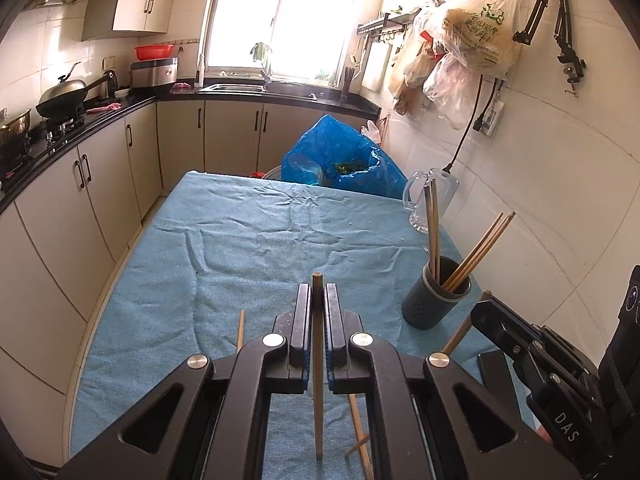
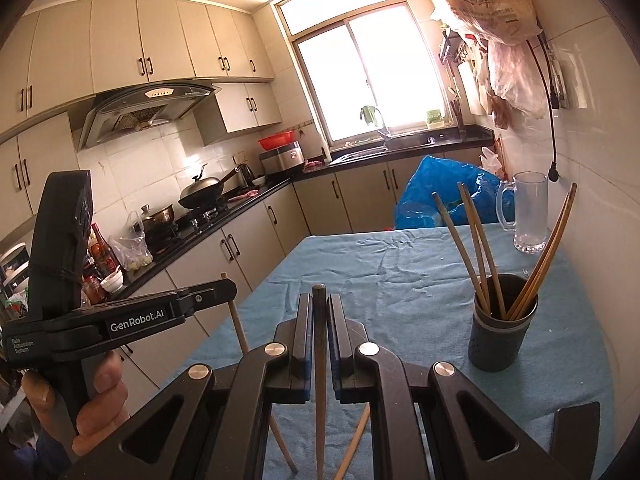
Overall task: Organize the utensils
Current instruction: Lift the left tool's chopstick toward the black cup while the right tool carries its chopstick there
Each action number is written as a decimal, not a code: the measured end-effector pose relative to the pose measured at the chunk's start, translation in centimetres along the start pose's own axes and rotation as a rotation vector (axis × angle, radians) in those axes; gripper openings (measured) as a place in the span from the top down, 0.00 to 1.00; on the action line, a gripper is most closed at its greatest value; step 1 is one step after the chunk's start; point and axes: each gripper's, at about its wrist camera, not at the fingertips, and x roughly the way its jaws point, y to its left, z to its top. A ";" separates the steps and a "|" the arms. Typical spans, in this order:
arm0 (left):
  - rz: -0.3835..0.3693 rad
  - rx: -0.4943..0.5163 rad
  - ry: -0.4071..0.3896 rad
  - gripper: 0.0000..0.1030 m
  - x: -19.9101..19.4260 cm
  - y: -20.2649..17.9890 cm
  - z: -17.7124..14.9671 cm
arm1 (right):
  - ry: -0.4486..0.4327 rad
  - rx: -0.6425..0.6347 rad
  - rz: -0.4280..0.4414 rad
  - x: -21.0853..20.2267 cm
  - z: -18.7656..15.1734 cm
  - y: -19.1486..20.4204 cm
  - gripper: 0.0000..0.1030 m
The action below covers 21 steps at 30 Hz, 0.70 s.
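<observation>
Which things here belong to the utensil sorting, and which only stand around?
Job: chopstick in the left claw; chopstick in the right claw; dark holder with chopsticks; loose chopsticks on the blue cloth.
Around: glass mug, blue bag, wok.

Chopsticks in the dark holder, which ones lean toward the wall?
The lighter pair of chopsticks on the holder's right side tilts toward the tiled wall; the darker pair slants left, away from it.
</observation>
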 end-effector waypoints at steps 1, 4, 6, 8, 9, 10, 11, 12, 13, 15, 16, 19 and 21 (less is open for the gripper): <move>-0.002 0.001 -0.002 0.95 -0.1 0.0 0.0 | -0.003 -0.002 0.000 -0.1 0.1 0.0 0.92; -0.005 0.005 -0.005 0.95 -0.3 -0.2 0.2 | -0.020 -0.005 -0.003 -0.7 0.2 -0.1 0.92; -0.004 0.007 -0.006 0.95 -0.3 -0.3 0.3 | -0.029 -0.006 -0.006 -1.0 0.2 -0.1 0.92; -0.002 0.007 -0.011 0.95 -0.5 -0.4 0.3 | -0.037 -0.003 -0.006 -1.3 0.3 -0.2 0.92; -0.002 0.008 -0.012 0.95 -0.6 -0.5 0.4 | -0.039 -0.003 -0.006 -1.4 0.3 -0.2 0.92; -0.001 0.008 -0.013 0.95 -0.7 -0.5 0.4 | -0.040 -0.002 -0.005 -1.5 0.4 -0.3 0.92; 0.000 0.006 -0.015 0.95 -0.8 -0.5 0.5 | -0.041 -0.001 -0.004 -1.5 0.4 -0.4 0.92; 0.000 0.005 -0.017 0.95 -0.9 -0.5 0.5 | -0.043 -0.001 -0.005 -1.6 0.5 -0.4 0.92; 0.000 0.005 -0.018 0.95 -0.9 -0.5 0.6 | -0.043 -0.003 -0.004 -1.7 0.5 -0.4 0.92; 0.001 0.006 -0.023 0.95 -1.1 -0.6 0.7 | -0.045 -0.002 -0.004 -1.7 0.5 -0.3 0.92; 0.002 0.008 -0.024 0.95 -1.1 -0.6 0.7 | -0.046 -0.002 -0.005 -1.8 0.6 -0.3 0.92; 0.000 0.011 -0.025 0.95 -1.3 -0.8 0.8 | -0.049 -0.001 -0.007 -1.9 0.7 -0.3 0.92; -0.001 0.013 -0.025 0.95 -1.3 -0.9 0.8 | -0.052 -0.001 -0.010 -2.1 0.7 -0.3 0.92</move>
